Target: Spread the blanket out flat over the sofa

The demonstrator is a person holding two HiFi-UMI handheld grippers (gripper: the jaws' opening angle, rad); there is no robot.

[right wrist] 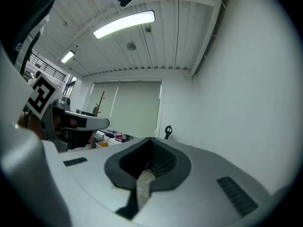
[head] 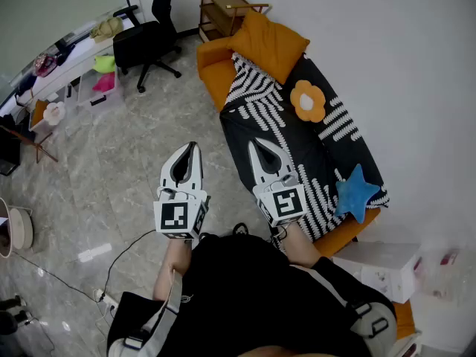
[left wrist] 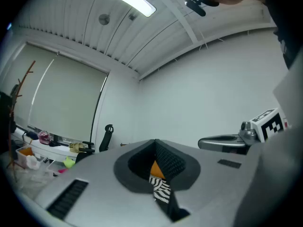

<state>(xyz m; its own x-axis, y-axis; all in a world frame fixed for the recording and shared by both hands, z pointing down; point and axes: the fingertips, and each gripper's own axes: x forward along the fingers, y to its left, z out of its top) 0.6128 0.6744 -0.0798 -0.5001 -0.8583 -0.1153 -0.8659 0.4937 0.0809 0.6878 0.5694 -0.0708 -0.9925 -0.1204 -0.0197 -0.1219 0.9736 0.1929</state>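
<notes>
Blanket (head: 256,117) already covers most of the sofa (head: 212,69), so the job looks nearly done; left gripper (head: 193,147) and right gripper (head: 251,143) both closed, empty.

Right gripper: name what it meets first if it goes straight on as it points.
Probably the black office chair across the room; nothing nearer shows past the shut right gripper. Depth is unclear.

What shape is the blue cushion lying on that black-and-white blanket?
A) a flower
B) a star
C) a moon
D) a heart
B: the blue cushion on the blanket has five points, like a star; the flower cushion further along is orange.
</notes>
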